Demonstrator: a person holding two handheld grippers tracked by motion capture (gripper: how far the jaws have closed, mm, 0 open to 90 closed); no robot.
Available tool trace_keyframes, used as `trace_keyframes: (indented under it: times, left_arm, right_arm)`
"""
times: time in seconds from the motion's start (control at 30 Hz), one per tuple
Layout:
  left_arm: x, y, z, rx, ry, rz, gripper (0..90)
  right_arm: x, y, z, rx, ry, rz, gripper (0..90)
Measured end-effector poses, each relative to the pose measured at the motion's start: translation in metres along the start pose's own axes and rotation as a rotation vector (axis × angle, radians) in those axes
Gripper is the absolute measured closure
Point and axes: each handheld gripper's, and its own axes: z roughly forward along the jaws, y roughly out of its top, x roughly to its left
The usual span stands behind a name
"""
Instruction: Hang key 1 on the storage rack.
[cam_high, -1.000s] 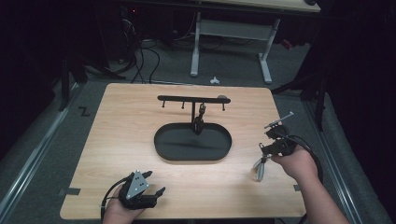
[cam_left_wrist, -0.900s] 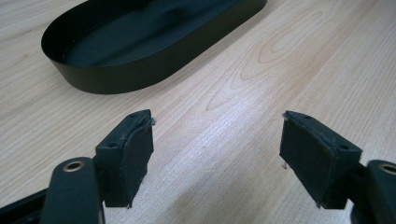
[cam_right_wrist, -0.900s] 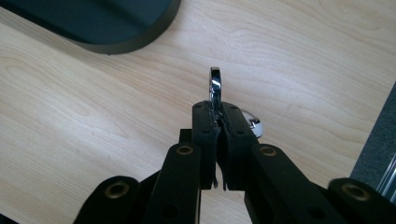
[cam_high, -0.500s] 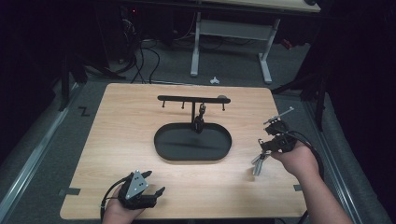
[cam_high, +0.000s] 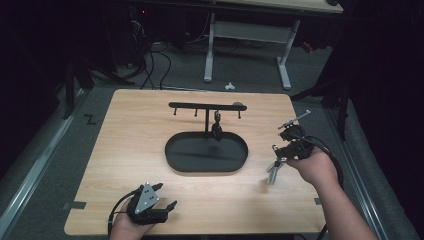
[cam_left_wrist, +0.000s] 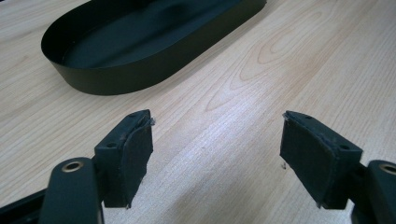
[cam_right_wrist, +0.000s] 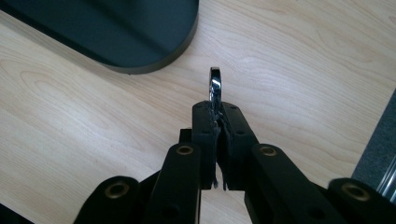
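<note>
A small shiny metal piece with a rounded loop end (cam_right_wrist: 215, 84) sticks out from between the pads of my right gripper (cam_right_wrist: 219, 109), which is shut on it. From above it is a silver piece (cam_high: 272, 172) hanging below that gripper (cam_high: 278, 160), just over the wood to the right of the black oval tray (cam_high: 172, 152). A black T-shaped rack (cam_high: 207, 106) with small hooks rises from the tray's far side, and a dark item (cam_high: 217, 131) hangs from it. My left gripper (cam_high: 162, 197) rests near the front left edge, jaws wide open (cam_left_wrist: 217, 154) and nothing between them.
The tray's wall (cam_left_wrist: 140, 77) lies ahead of the left gripper. Bare wooden tabletop (cam_high: 125, 130) surrounds the tray. Beyond the far edge are a white desk frame (cam_high: 285, 60), floor cables (cam_high: 155, 60) and a small white object (cam_high: 229, 86) on the floor.
My right gripper has risen a little with the metal piece still clamped in it. The left gripper has stayed where it was.
</note>
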Motion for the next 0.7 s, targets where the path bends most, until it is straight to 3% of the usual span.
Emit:
trace_keyframes:
  times: [0.7]
  left_arm:
    - [0.001,0.000,-0.001,-0.010,-0.002,0.004,25.7]
  right_arm:
    - [0.035,0.047,0.007,-0.028,0.029,-0.076,86.2]
